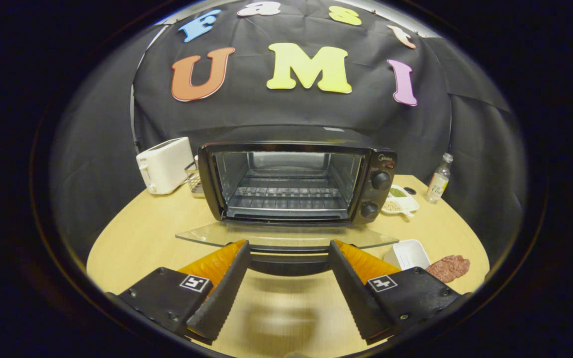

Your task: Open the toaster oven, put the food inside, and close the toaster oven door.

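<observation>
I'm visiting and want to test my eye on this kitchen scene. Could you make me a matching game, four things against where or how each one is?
Things:
1. toaster oven door
2. white toaster
3. meat patty
4. small bottle

Places or states:
A. beside the white tray, near one gripper finger
B. folded down flat, open
C. beyond the oven's knob side
D. on the oven's other side

Pairs: 1-B, 2-D, 3-A, 4-C
</observation>
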### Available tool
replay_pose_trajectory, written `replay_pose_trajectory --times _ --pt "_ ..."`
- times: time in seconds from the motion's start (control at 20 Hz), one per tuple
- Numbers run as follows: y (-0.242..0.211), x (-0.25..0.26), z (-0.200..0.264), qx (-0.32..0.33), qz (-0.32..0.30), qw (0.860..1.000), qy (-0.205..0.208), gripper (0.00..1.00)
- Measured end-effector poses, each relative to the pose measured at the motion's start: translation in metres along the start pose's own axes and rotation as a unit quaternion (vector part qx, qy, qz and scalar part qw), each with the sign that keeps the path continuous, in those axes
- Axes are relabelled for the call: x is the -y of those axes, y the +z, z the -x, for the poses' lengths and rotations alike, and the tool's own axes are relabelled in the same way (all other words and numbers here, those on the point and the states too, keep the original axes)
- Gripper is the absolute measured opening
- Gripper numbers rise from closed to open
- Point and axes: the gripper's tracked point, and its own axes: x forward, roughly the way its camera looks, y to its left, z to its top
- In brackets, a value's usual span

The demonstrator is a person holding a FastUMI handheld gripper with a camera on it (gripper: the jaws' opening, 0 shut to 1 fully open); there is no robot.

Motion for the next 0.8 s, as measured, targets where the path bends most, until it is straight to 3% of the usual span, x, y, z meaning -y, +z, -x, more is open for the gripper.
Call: replay_pose_trajectory --times 0.5,0.8 --pt "-0.083 0.002 -0.01 -0.102 -0.001 0.995 0.002 1.0" --pt "-0.089 0.002 -0.009 -0.101 0.025 0.995 0.006 1.0"
